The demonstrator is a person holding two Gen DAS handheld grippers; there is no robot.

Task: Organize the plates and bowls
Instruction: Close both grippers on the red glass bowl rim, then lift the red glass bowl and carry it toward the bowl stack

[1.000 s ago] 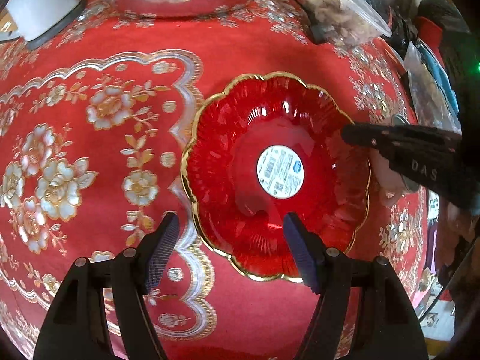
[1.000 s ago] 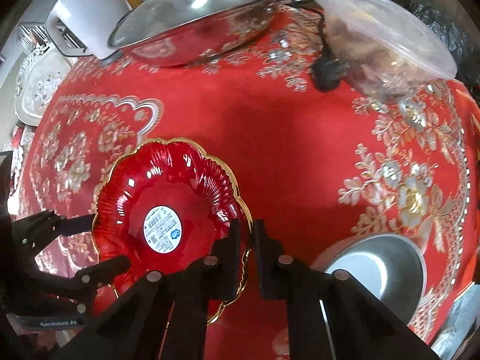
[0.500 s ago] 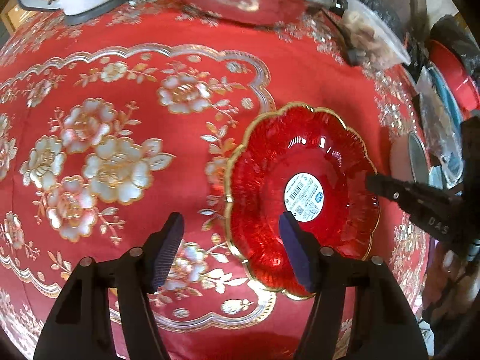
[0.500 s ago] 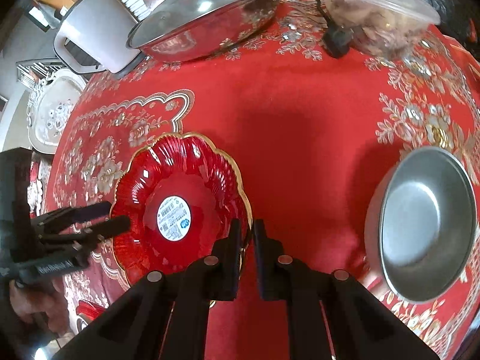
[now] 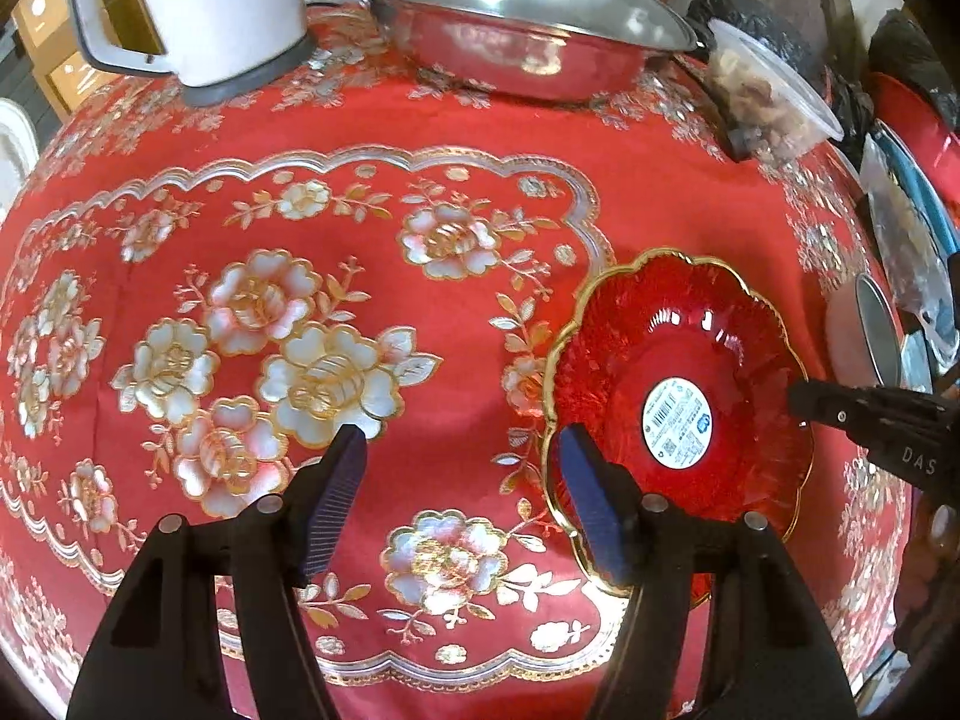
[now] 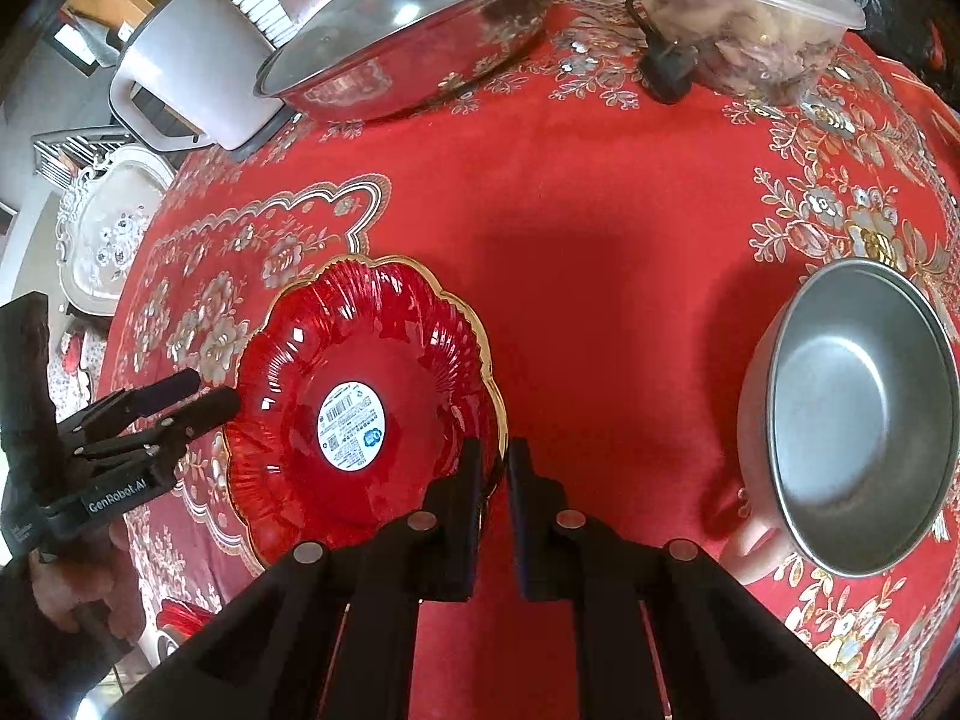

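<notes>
A: Start closest in. What is the right gripper (image 6: 493, 468) doing?

B: Its two fingers are pinched nearly together on the gold-edged rim of the red plate (image 6: 366, 408), at the plate's right side in the right wrist view. The rim sits in the narrow gap between them.

A: And the left gripper (image 5: 462, 480)?

B: Spread wide, holding nothing. Its right finger (image 5: 591, 498) hangs over the near left edge of the red plate (image 5: 678, 396); whether it touches the rim I cannot tell. Its left finger is over the floral cloth.

A: Where exactly is that plate?

B: On the surface (image 6: 600, 228), which is covered by a red cloth with gold and silver flowers. The plate is scalloped, ribbed, and has a round white barcode sticker (image 6: 351, 426) in its middle. Whether it lies flat or is tipped up at the gripped edge I cannot tell.

A: Anything beside it?

B: A grey metal bowl (image 6: 858, 420) stands well to the right of the plate, upright and empty.

A: And further back?

B: A steel pan with a glass lid (image 6: 408, 30) at the far edge, a white kettle (image 6: 186, 66) to its left, and a clear lidded tub of food (image 6: 738, 18) to its right, with a black plug (image 6: 666, 72) lying just beside the tub.
</notes>
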